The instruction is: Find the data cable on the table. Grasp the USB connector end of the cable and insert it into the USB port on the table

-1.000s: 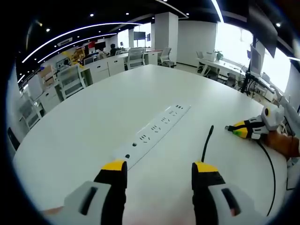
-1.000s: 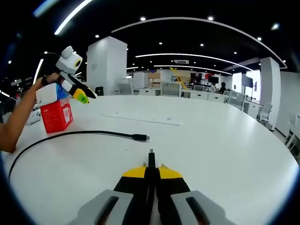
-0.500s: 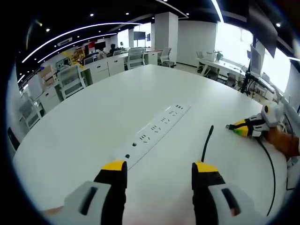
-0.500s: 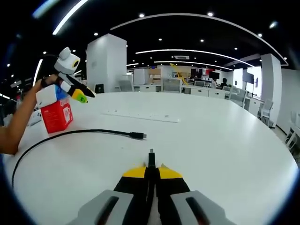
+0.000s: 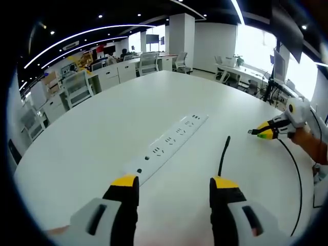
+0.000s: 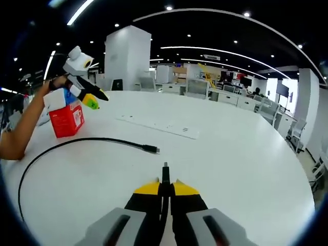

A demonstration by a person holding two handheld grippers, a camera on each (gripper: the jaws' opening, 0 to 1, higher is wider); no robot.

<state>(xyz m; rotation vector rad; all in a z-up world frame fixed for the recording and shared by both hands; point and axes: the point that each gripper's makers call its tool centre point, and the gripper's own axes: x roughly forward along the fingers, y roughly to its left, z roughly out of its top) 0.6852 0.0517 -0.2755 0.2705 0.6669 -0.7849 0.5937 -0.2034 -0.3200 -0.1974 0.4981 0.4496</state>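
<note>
Left claw (image 5: 174, 184) hovers with jaws apart; right claw (image 6: 165, 187) is closed, pinching something thin.

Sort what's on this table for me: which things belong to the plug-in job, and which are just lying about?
For the job:
- thin black data cable
- long white power strip with sockets
- right hand-held gripper, shut on a small black connector
- left hand-held gripper, open

Lying about:
- red cardboard box
- white round table

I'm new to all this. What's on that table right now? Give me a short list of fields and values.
Surface: round white table
Cable: thin black data cable, free end lying loose on the table
Sockets: long white power strip, flat on the table
Box: small red carton near the table edge
Left gripper: jaws open, holding nothing
Right gripper: jaws shut on a small black connector
</note>
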